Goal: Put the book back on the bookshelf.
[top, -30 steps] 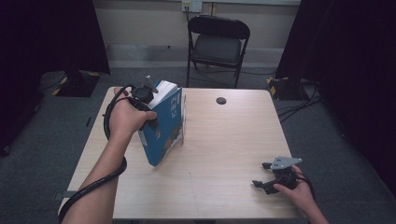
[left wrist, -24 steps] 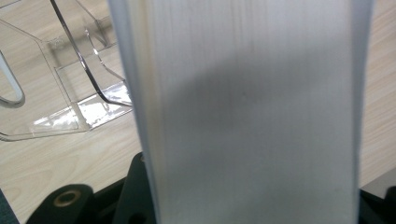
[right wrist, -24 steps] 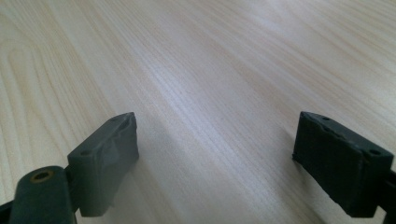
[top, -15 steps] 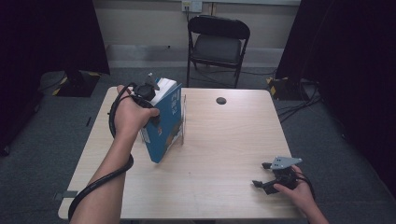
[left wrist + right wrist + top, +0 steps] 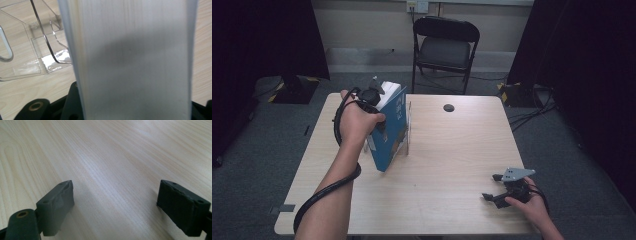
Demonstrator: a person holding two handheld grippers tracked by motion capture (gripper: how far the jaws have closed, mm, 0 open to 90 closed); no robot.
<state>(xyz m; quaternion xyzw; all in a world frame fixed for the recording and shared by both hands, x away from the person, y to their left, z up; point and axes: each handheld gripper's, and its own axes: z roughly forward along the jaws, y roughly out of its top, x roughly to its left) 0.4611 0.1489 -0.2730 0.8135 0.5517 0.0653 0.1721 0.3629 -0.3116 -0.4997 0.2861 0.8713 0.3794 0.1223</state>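
A thick blue book (image 5: 389,131) with white page edges (image 5: 132,60) stands tilted on the table, its top held by my left gripper (image 5: 373,96), which is shut on it. A clear plastic stand (image 5: 408,131) sits right beside the book; in the left gripper view the stand (image 5: 35,47) lies behind and left of the pages. My right gripper (image 5: 493,187) rests near the table's front right corner, open, its two black jaws (image 5: 113,205) wide apart over bare wood with nothing between them.
A small black round disc (image 5: 448,107) lies at the back of the wooden table (image 5: 452,150). A black folding chair (image 5: 443,47) stands behind the table. Dark curtains hang on both sides, and cables run on the floor.
The left hand has shifted the held book slightly toward the near side and tilted it a bit more. The right gripper has stayed put.
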